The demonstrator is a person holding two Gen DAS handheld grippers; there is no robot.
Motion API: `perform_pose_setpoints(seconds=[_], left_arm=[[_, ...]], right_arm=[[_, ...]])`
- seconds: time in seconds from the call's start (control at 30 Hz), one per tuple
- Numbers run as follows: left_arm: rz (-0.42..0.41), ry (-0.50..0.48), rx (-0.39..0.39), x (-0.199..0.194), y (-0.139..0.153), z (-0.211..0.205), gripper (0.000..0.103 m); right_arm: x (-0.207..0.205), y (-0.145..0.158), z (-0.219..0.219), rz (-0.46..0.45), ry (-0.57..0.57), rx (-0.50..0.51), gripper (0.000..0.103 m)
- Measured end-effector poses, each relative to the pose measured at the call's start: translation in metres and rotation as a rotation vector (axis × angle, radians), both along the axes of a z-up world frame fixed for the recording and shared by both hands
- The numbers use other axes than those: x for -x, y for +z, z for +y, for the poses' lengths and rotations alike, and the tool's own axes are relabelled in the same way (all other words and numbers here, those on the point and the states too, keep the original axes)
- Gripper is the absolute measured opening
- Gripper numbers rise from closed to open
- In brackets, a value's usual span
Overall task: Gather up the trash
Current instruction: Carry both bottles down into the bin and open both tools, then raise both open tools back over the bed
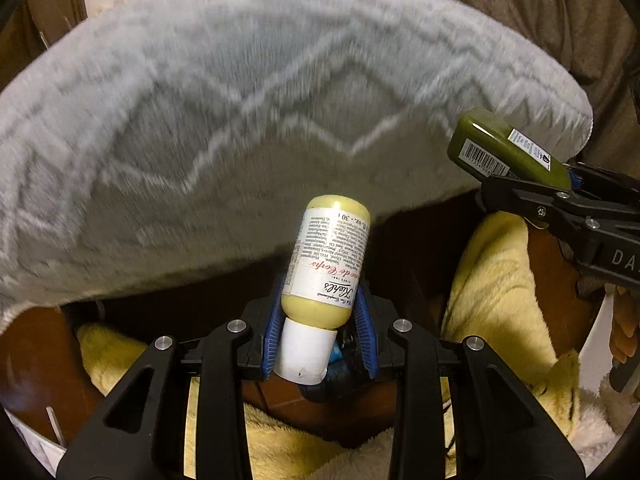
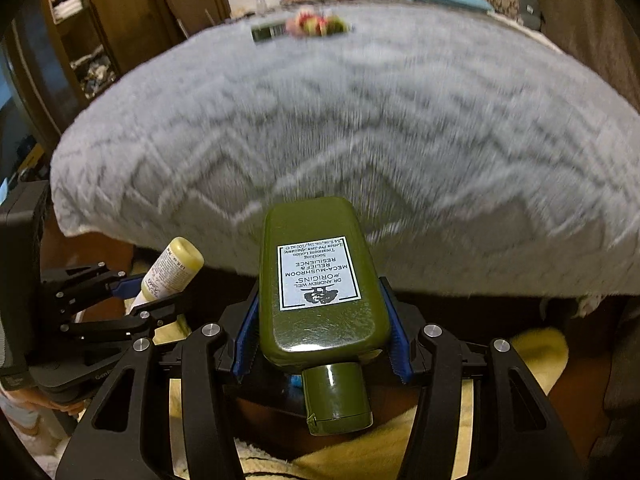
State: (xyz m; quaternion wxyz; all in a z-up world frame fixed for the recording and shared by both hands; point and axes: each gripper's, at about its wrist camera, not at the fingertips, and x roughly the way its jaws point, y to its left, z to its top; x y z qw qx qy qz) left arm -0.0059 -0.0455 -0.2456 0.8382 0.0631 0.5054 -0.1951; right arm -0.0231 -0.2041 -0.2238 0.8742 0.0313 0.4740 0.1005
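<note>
My left gripper (image 1: 320,320) is shut on a small yellow lotion bottle (image 1: 328,260) with a white cap, its base pointing away from the camera. My right gripper (image 2: 322,328) is shut on a flat olive-green bottle (image 2: 320,280) with a white label, green cap toward the camera. Each wrist view catches the other gripper too: the green bottle (image 1: 500,148) at the right of the left view, the yellow bottle (image 2: 172,272) at the left of the right view. Both bottles hang in the air just past the near edge of a bed with a grey fluffy blanket (image 1: 240,112).
A yellow plush fabric (image 1: 492,280) lies below the grippers over a brown floor. On the far side of the blanket (image 2: 360,120) lie a small dark box (image 2: 269,32) and a colourful crumpled item (image 2: 320,24). Wooden shelves (image 2: 76,20) stand at the left, pillows at the back.
</note>
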Motion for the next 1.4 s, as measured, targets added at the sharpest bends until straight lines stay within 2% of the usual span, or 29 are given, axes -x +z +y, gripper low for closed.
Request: perform_pose_setpoints(seconds=[0.23, 0.47, 0.73, 0.83, 0.87, 1.0, 1.07, 1.1, 1.17, 1.27, 1.4], left_arm=[[0.088, -0.004, -0.014, -0.007, -0.038, -0.005, 0.031], [0.16, -0.012, -0.02, -0.014, -0.064, -0.011, 0.031], [0.209, -0.02, -0.021, -0.014, -0.083, -0.008, 0.032], [0.207, -0.015, -0.027, -0.016, -0.085, -0.008, 0.036], [0.203, -0.011, -0.028, -0.015, -0.084, -0.007, 0.039], [0.184, 0.003, -0.033, -0.016, -0.07, -0.003, 0.046], [0.164, 0.01, -0.036, -0.016, -0.061, 0.0, 0.053], [0.147, 0.015, -0.038, -0.016, -0.054, 0.001, 0.055], [0.109, 0.022, -0.041, -0.014, -0.04, 0.004, 0.064], [0.034, 0.03, -0.033, -0.01, -0.01, 0.012, 0.072], [-0.059, 0.047, -0.023, -0.006, 0.027, 0.018, 0.08]], right_arm=[[-0.004, -0.042, 0.007, 0.108, 0.011, 0.013, 0.054], [-0.007, -0.076, 0.011, 0.208, 0.008, -0.015, 0.055], [-0.015, -0.084, 0.011, 0.238, -0.013, -0.033, 0.056], [-0.018, -0.078, 0.003, 0.231, -0.028, -0.041, 0.059], [-0.018, -0.075, 0.001, 0.226, -0.034, -0.042, 0.062], [-0.019, -0.06, -0.008, 0.196, -0.051, -0.042, 0.062], [-0.019, -0.049, -0.011, 0.171, -0.06, -0.037, 0.063], [-0.02, -0.045, -0.013, 0.162, -0.062, -0.035, 0.064], [-0.019, -0.034, -0.015, 0.134, -0.072, -0.031, 0.071], [-0.019, -0.01, -0.02, 0.079, -0.091, -0.022, 0.08], [-0.016, 0.025, -0.024, -0.002, -0.095, -0.023, 0.081]])
